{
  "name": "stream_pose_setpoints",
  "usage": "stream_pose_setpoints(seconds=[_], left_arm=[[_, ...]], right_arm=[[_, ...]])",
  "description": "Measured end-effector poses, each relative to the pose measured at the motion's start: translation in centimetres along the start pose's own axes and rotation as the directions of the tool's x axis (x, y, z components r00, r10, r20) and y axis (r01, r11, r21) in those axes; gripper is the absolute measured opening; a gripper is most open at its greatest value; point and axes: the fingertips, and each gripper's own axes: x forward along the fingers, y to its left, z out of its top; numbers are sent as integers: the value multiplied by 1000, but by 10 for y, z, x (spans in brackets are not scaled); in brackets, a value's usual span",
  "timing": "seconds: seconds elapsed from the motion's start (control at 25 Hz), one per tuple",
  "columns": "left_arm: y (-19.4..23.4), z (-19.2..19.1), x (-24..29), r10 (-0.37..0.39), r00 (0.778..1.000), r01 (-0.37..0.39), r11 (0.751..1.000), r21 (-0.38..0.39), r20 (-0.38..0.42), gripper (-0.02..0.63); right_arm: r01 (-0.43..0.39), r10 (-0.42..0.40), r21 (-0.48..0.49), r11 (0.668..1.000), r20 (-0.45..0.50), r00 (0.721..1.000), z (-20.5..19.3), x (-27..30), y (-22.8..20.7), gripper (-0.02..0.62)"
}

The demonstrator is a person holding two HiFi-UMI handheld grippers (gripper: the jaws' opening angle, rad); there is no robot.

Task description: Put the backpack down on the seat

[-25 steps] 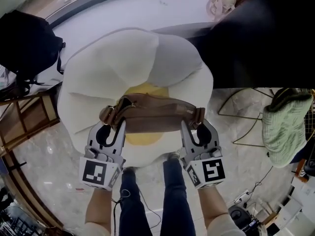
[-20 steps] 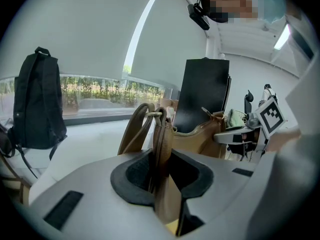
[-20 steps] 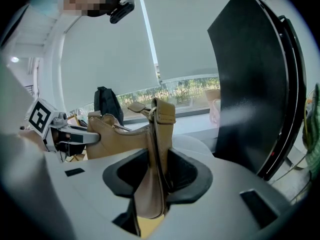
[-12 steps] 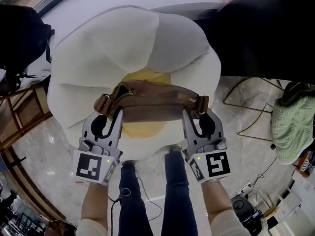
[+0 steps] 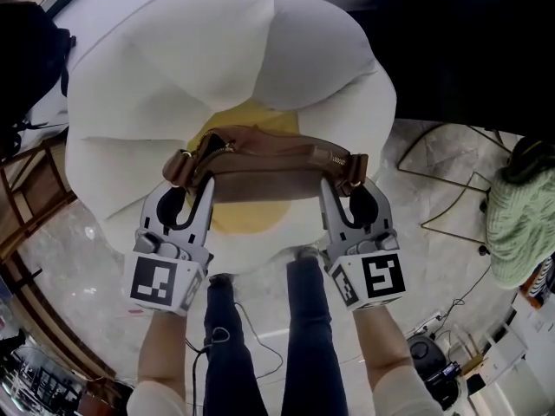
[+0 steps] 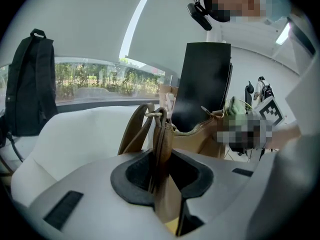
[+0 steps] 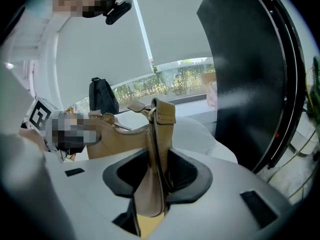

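Observation:
A tan leather backpack [image 5: 260, 167] hangs stretched between my two grippers, over the yellow centre [image 5: 247, 219] of a white petal-shaped seat [image 5: 173, 76]. Whether it touches the cushion I cannot tell. My left gripper [image 5: 189, 185] is shut on the backpack's left end, where the strap and its ring [image 6: 161, 134] run between the pads. My right gripper [image 5: 345, 185] is shut on the right end, with the strap tab [image 7: 160, 129] pinched between its pads. The zipped top of the backpack [image 7: 117, 131] shows in both gripper views.
A black backpack [image 5: 26, 59] stands at the far left by a wooden rack [image 5: 26, 206]. A large dark panel [image 5: 468, 50] rises behind the seat on the right. A wire frame [image 5: 451, 198] and a green knitted thing [image 5: 520, 224] are at the right. The person's legs [image 5: 260, 336] stand below.
Both grippers have sunk with the backpack toward the seat, which now fills more of the head view. The grips are unchanged.

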Motion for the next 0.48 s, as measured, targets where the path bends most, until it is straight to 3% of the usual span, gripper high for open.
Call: stream_pose_setpoints(seconds=[0.48], left_arm=[[4, -29, 36, -3, 999, 3, 1000, 17, -51, 100]], right_arm=[[25, -24, 17, 1000, -40, 999, -36, 30, -23, 144]])
